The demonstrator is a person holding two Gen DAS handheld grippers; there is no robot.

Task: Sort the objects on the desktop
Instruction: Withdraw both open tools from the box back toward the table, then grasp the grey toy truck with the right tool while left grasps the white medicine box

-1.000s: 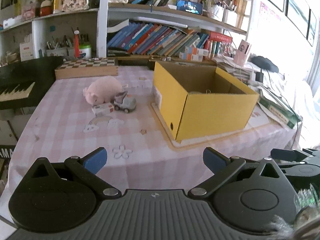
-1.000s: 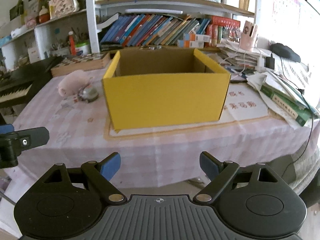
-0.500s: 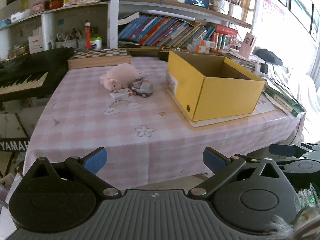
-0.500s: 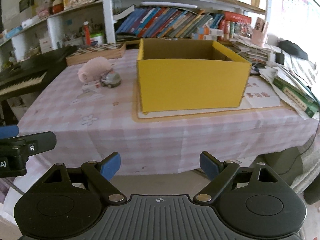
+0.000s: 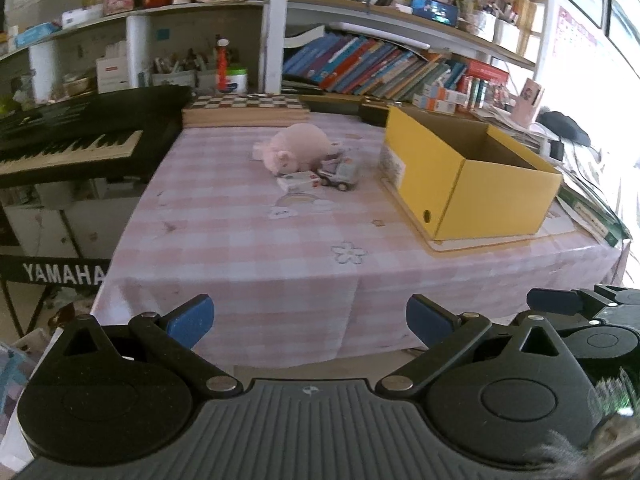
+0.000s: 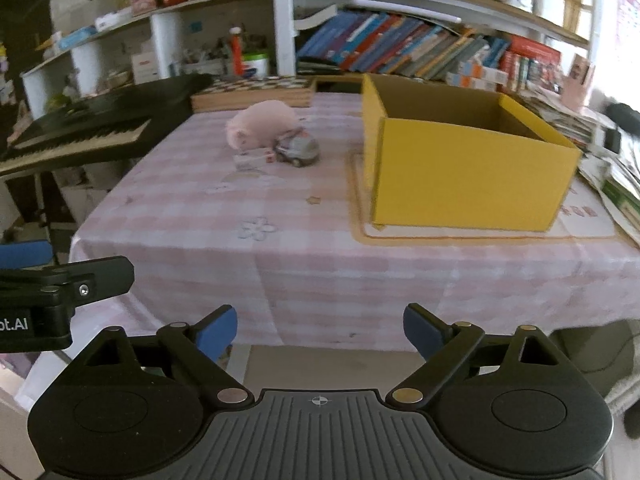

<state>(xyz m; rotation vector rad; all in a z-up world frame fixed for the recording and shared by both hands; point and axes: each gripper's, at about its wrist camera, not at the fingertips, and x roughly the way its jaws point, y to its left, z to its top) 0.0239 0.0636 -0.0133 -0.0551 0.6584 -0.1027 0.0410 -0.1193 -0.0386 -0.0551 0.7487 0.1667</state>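
Lots of background clutter here. A black Yamaha keyboard [image 5: 76,140] sits on its stand off the table's left side, just beside the pink checked tablecloth [image 5: 248,232] – which has little flower and rainbow prints on it. At the far edge of the table there's a wooden chessboard [image 5: 246,109] lying flat. Behind that, white shelves [image 5: 276,20] crammed with stuff: a long row of leaning books [image 5: 372,66], a red-and-white bottle [image 5: 222,65] standing upright, small boxes and jars up top. On the right, messy stacks of papers and books [image 6: 612,164] spill along the table edge.
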